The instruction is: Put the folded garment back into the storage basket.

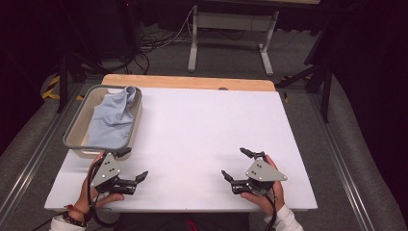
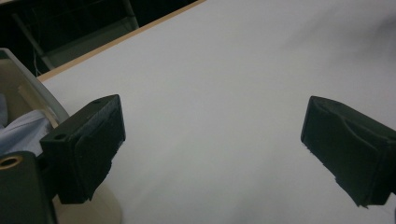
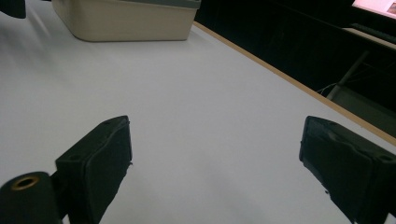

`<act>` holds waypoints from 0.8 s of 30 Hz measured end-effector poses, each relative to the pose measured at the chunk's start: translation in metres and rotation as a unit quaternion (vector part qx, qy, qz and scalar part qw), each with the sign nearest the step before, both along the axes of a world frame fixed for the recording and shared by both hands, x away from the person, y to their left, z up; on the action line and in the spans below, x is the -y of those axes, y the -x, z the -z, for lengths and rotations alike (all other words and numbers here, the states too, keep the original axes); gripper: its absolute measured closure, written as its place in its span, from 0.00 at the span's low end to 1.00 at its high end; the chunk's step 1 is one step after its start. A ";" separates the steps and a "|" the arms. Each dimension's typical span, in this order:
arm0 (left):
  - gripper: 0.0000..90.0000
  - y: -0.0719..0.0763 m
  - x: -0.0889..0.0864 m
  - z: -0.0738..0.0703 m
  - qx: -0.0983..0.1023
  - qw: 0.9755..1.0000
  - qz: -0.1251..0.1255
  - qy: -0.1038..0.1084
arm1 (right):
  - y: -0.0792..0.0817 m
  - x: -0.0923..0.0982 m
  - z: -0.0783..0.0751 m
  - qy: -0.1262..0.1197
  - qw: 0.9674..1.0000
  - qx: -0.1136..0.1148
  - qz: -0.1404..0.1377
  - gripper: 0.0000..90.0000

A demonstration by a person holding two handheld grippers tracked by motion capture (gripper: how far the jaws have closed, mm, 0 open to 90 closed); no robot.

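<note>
Left tongs (image 1: 133,165): in my left hand (image 1: 91,192), jaws spread wide, nothing between them.
Right tongs (image 1: 235,165): in my right hand (image 1: 267,195), jaws wide apart, likewise bare.

The bench (image 1: 202,130) has a white top that looks smooth and matt, and along its far edge at the top of the frame a strip of light wood (image 1: 187,82) shows. The tub (image 1: 73,130) at the upper left looks like beige plastic with a smooth, slightly shiny wall. The cloth (image 1: 113,118) inside it is a soft, pale blue fabric with wrinkles. The left gripper (image 1: 135,164) and the right gripper (image 1: 234,163) have matt black jaws with rough pads (image 2: 95,151), and each carries a grey plate (image 1: 263,170) that looks like dull metal.
</note>
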State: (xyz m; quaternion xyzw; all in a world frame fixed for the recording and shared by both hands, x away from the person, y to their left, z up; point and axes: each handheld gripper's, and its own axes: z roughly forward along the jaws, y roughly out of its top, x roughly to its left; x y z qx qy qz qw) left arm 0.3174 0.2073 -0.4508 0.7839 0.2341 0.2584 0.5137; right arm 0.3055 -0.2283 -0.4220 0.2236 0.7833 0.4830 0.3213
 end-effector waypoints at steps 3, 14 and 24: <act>0.07 0.001 -0.001 0.003 -0.010 1.000 0.003 0.007 | 0.002 0.000 0.004 0.005 1.000 0.001 -0.004 0.11; 0.06 0.007 0.009 0.009 -0.010 1.000 0.017 -0.009 | 0.004 -0.003 0.022 0.011 1.000 -0.012 -0.016 0.11; 0.05 0.006 0.009 0.008 -0.009 1.000 0.017 -0.005 | 0.005 0.000 0.019 -0.005 1.000 -0.005 -0.017 0.11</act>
